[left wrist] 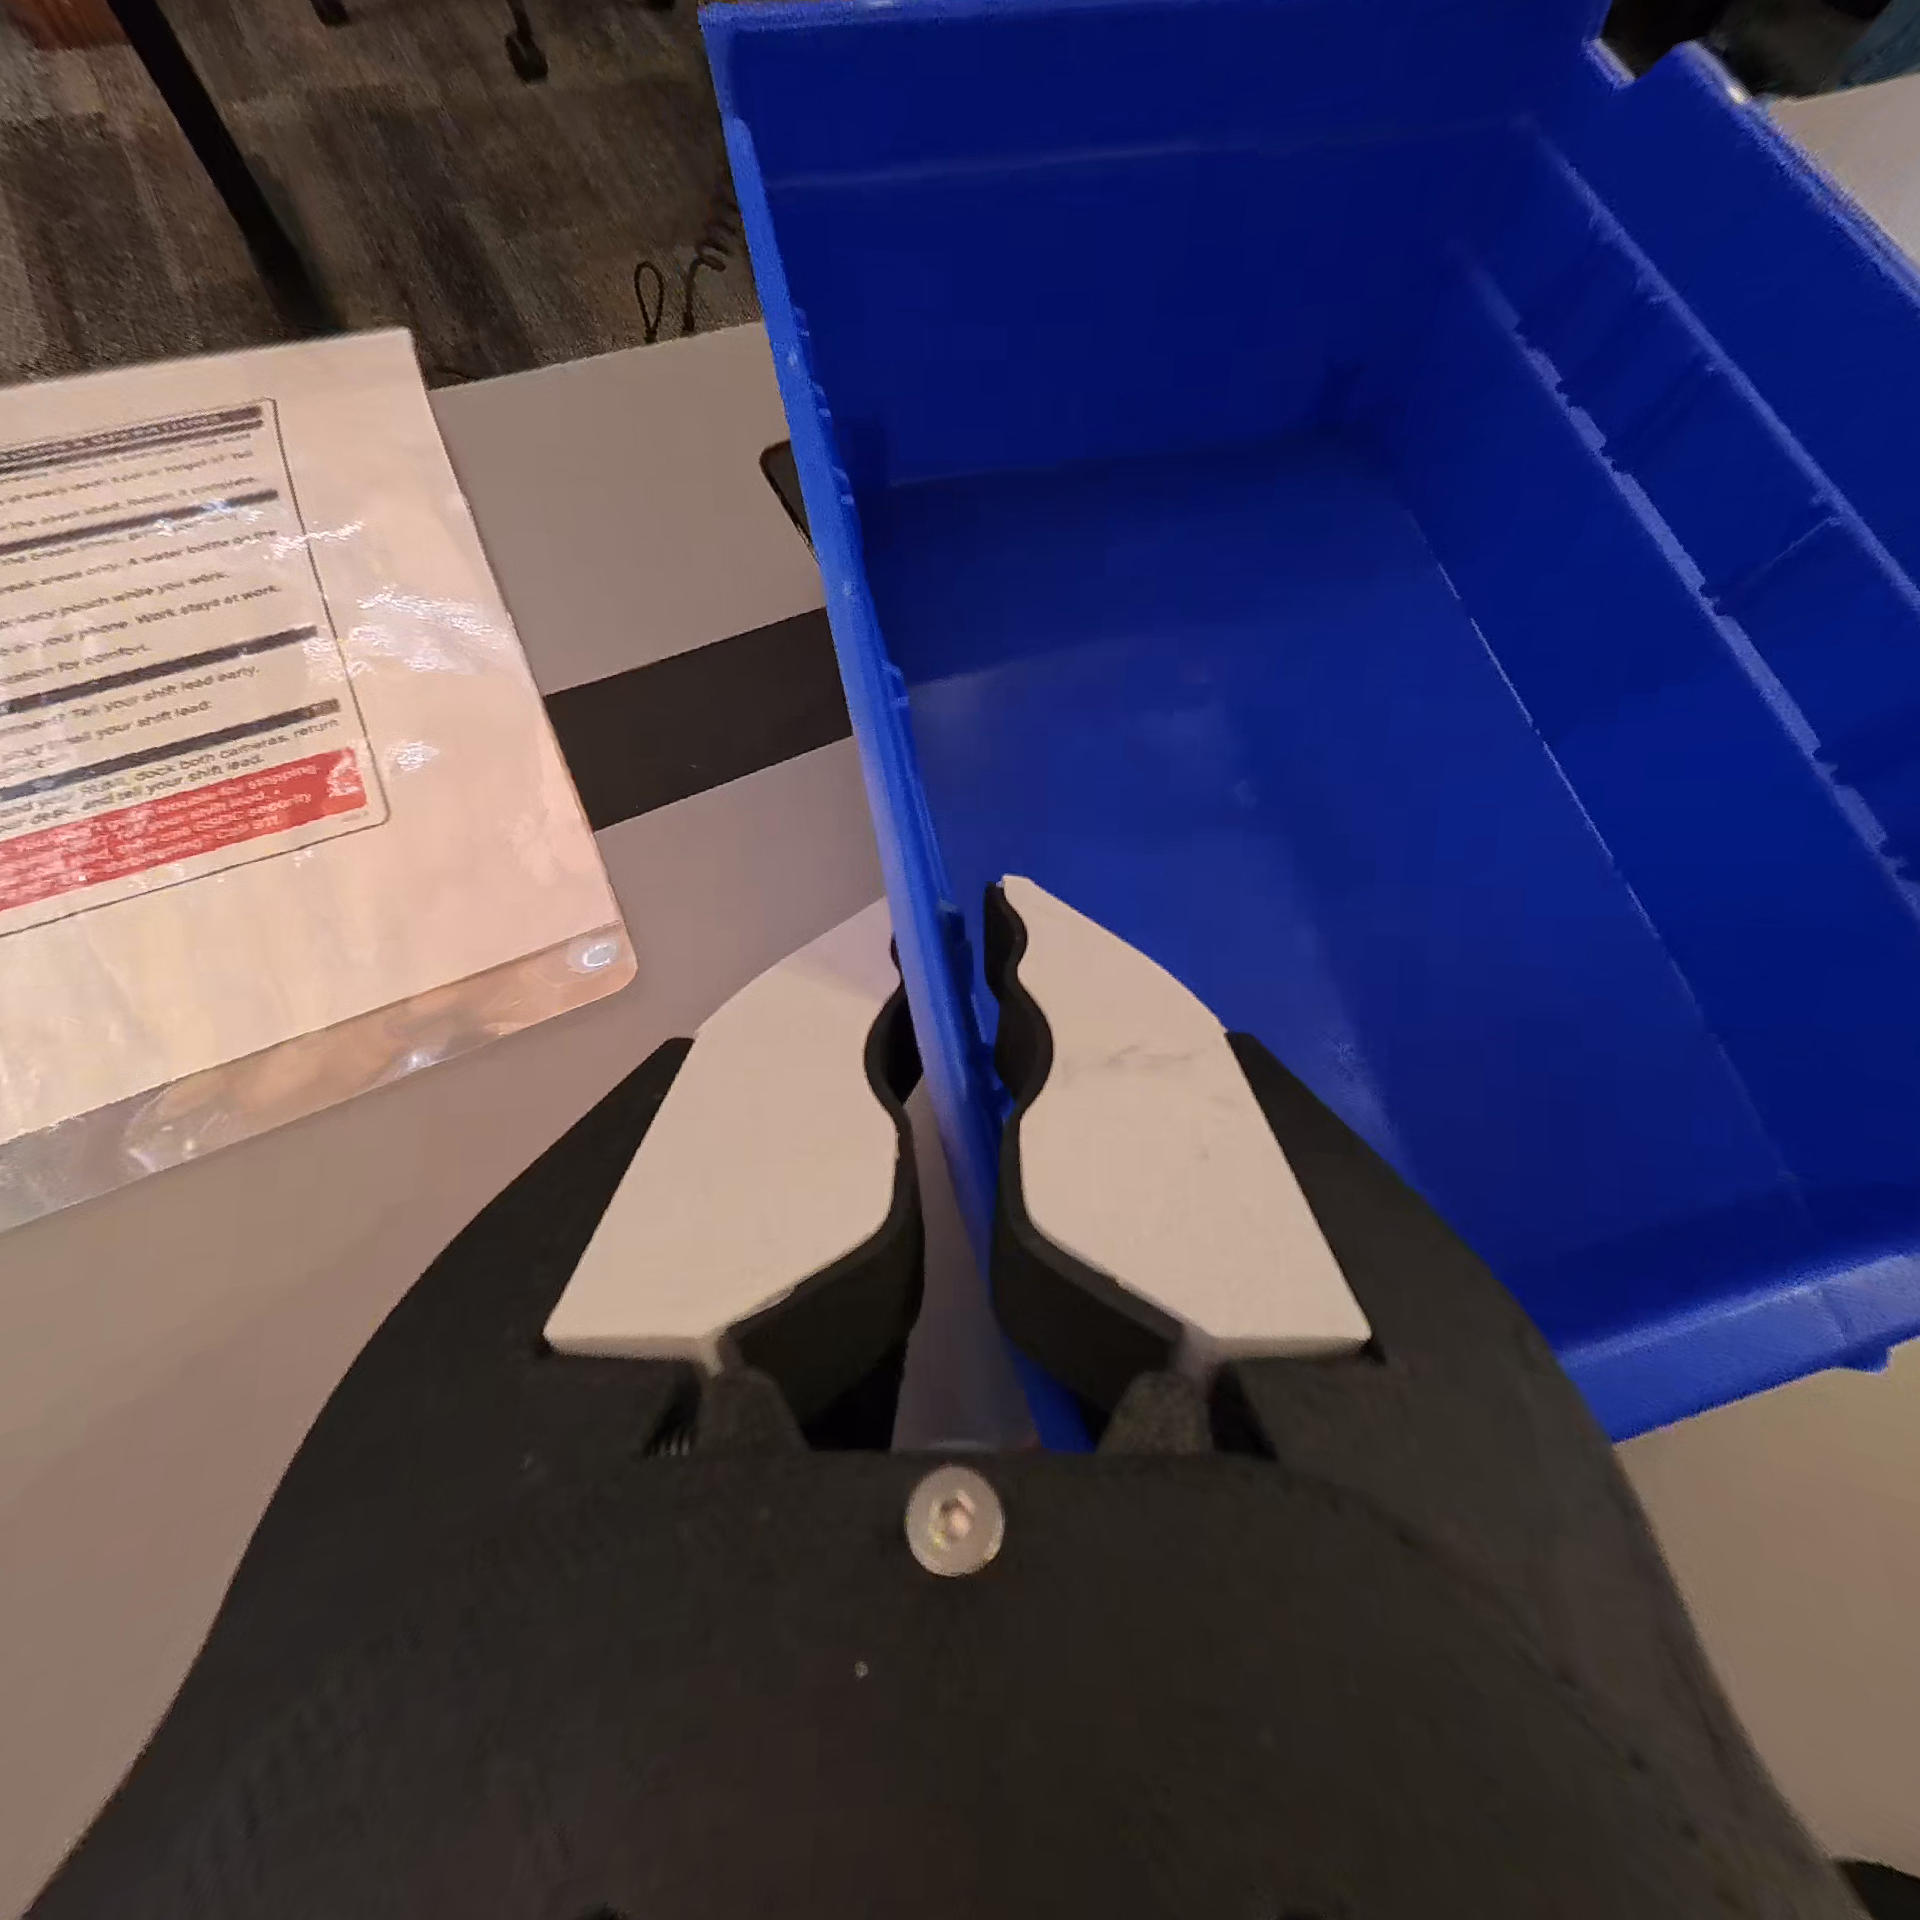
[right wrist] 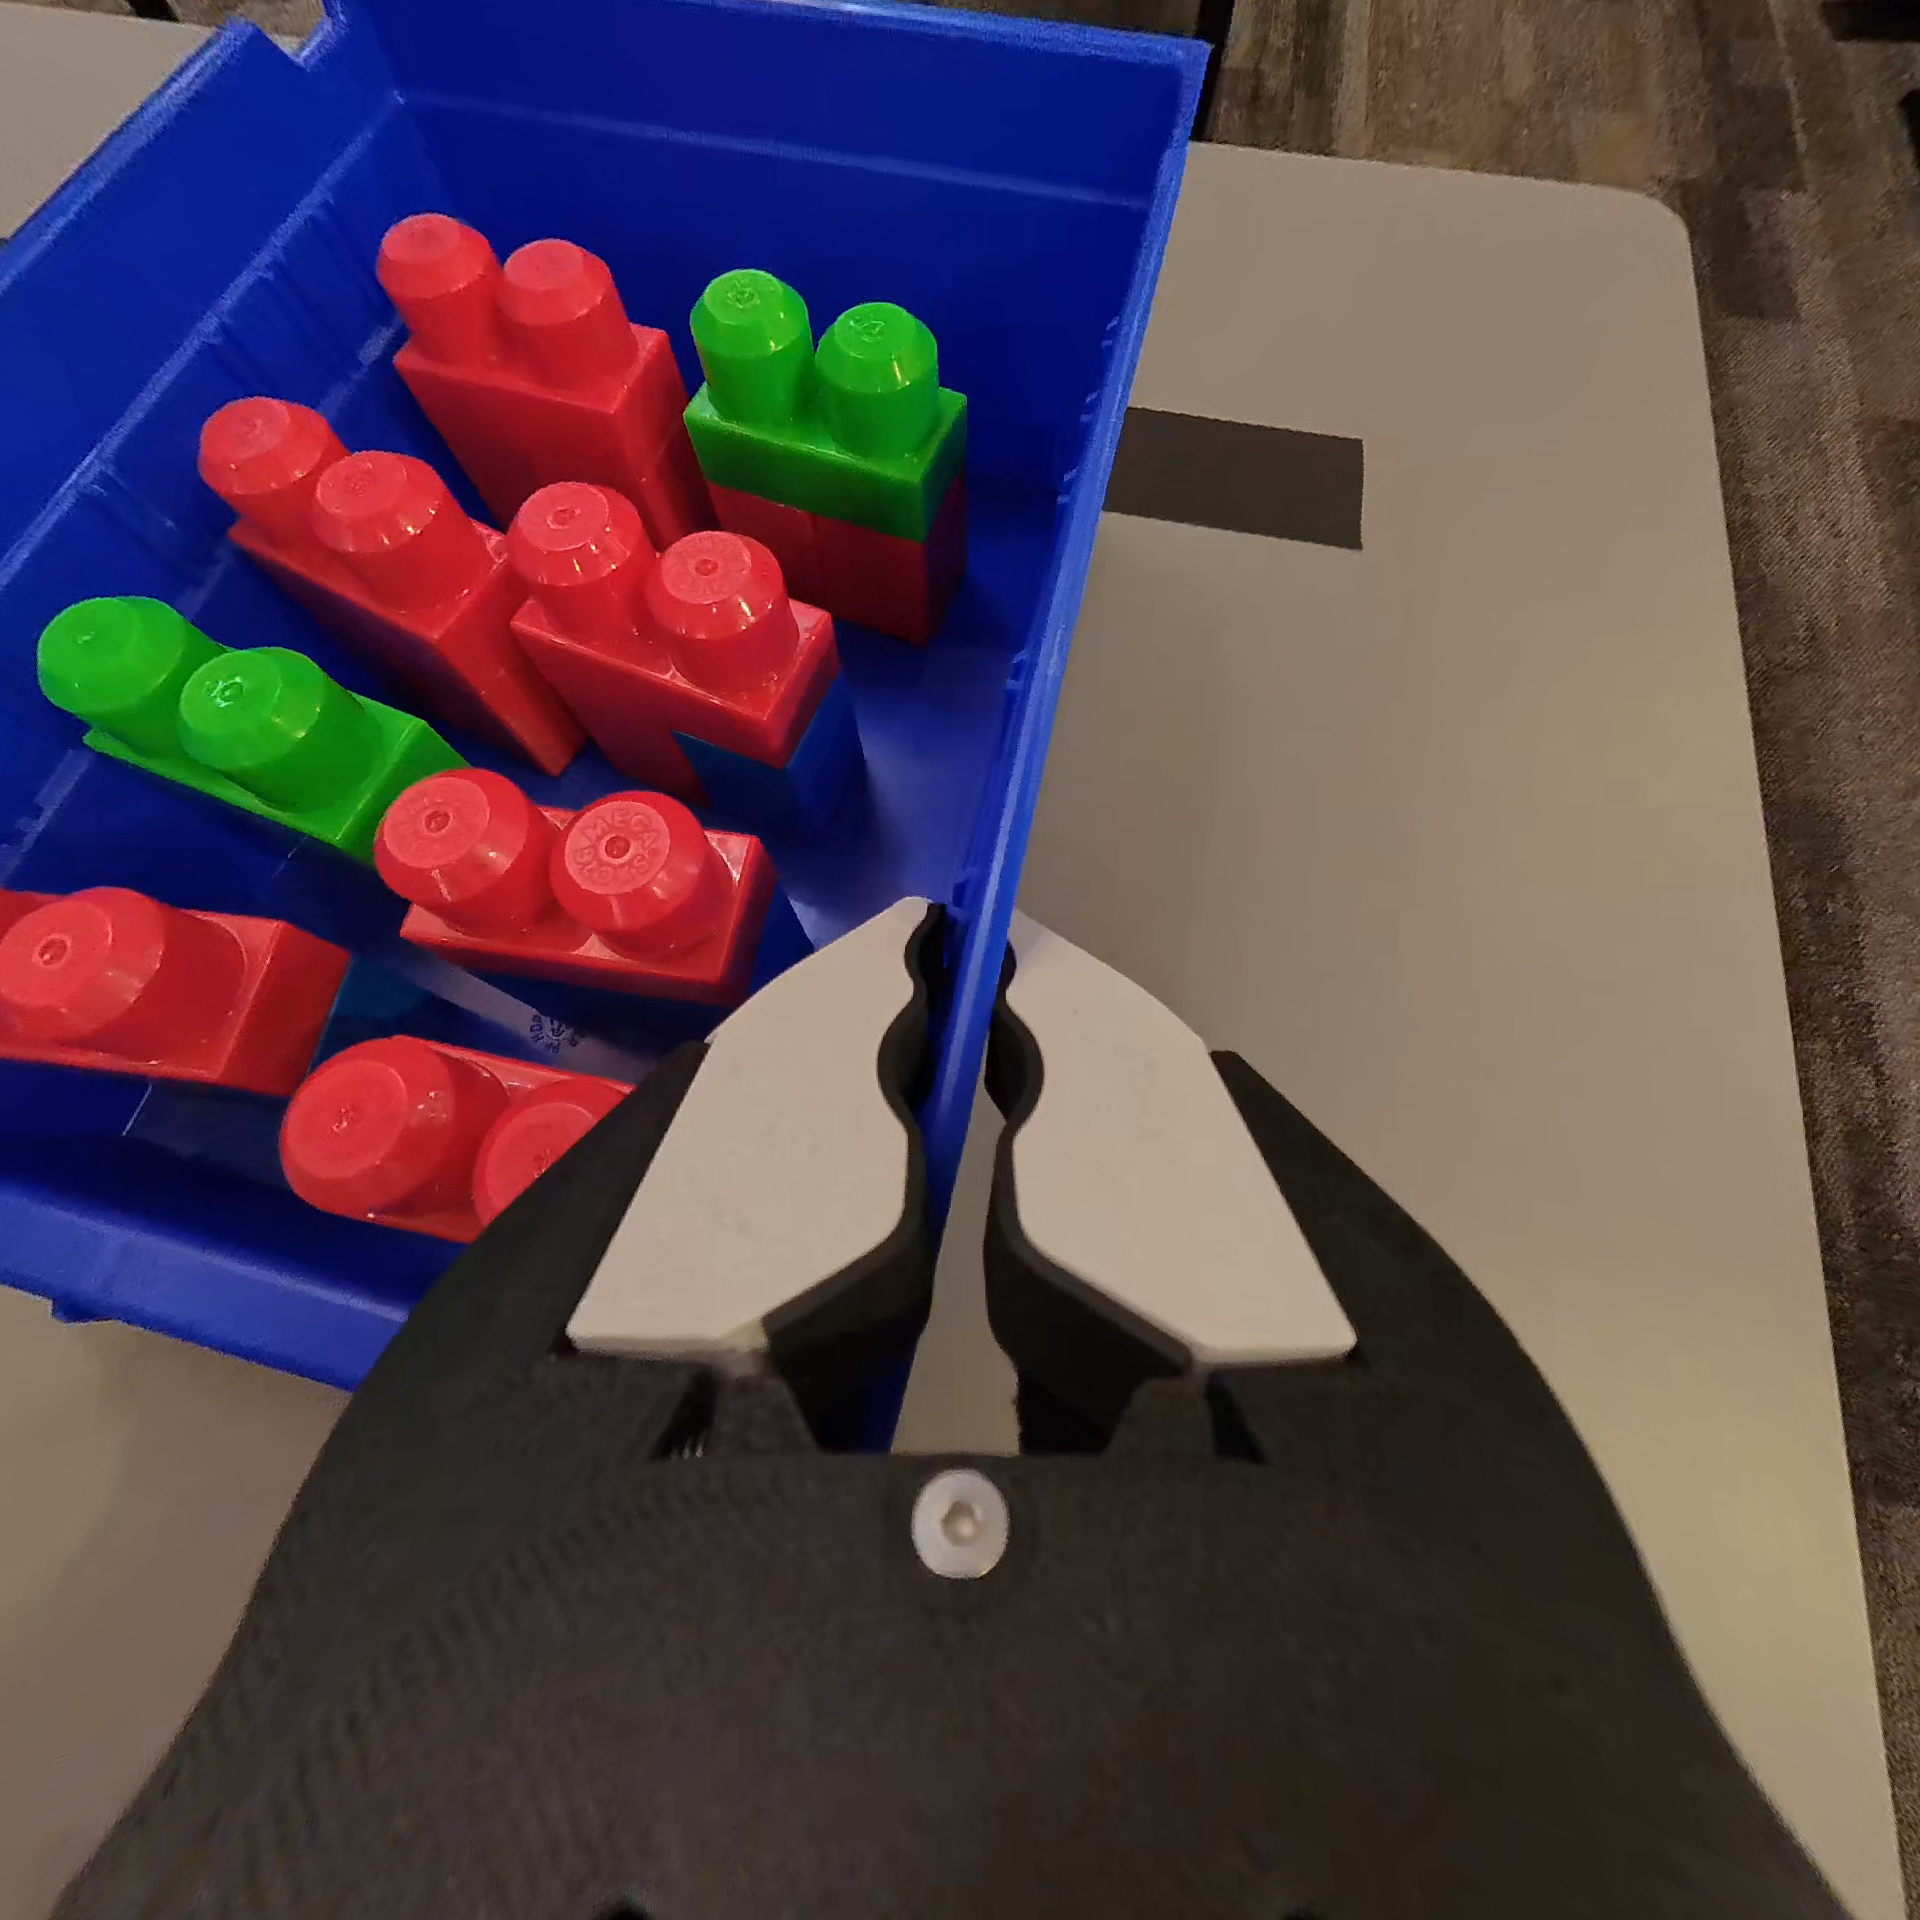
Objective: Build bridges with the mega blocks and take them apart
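In the left wrist view my left gripper (left wrist: 948,935) is shut on the near left wall of a blue bin (left wrist: 821,416); the wall runs between both pads. The part of this bin's inside that I see holds no blocks. In the right wrist view my right gripper (right wrist: 968,935) is shut on the right wall of a blue bin (right wrist: 1091,520). Several red mega blocks (right wrist: 582,904) and green ones (right wrist: 831,416) lie inside it, some stacked in pairs. I cannot tell whether both views show the same bin.
A laminated sheet (left wrist: 260,727) lies on the grey table left of the bin. Black tape strips (left wrist: 696,717) (right wrist: 1236,478) mark the table. The table's rounded far edge (right wrist: 1683,312) borders carpet. The left gripper's tips are roughly 80 centimeters from the right gripper's.
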Demonstrator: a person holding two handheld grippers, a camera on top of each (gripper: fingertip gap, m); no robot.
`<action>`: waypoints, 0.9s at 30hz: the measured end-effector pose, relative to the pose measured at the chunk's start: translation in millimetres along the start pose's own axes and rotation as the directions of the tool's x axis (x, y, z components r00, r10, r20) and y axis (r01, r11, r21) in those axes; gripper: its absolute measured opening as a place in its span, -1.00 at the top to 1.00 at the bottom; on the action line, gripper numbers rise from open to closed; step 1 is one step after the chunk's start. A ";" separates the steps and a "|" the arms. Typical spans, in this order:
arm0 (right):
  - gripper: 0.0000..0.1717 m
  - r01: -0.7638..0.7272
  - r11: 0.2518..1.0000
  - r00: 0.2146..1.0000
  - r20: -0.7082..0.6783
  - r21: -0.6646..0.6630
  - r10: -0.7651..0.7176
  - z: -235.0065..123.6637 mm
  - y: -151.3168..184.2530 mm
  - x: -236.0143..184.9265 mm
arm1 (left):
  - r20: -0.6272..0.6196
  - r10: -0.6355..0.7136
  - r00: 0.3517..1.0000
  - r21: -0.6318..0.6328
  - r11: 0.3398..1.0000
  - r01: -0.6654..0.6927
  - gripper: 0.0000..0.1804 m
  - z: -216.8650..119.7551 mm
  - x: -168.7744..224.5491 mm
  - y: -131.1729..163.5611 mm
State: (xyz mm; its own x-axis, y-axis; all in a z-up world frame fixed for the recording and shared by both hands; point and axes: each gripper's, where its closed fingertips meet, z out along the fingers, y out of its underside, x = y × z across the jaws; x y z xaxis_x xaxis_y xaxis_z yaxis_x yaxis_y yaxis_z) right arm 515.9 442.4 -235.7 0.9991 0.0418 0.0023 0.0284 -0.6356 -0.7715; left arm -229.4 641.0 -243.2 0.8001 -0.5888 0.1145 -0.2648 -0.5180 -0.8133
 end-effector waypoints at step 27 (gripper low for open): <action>0.95 0.191 0.966 0.966 0.207 -0.174 -0.154 -103.9 44.0 -108.4 | 0.104 0.011 0.995 0.065 0.998 -0.018 0.93 -136.3 -18.6 2.9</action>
State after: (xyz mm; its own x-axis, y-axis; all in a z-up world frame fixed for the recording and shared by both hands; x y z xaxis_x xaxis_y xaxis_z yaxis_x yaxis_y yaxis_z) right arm 412.1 329.9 -203.8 0.9546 0.2977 -0.0106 0.2237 -0.7399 -0.6344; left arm -318.4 565.9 -169.9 0.8489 -0.5266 0.0459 -0.2433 -0.4663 -0.8505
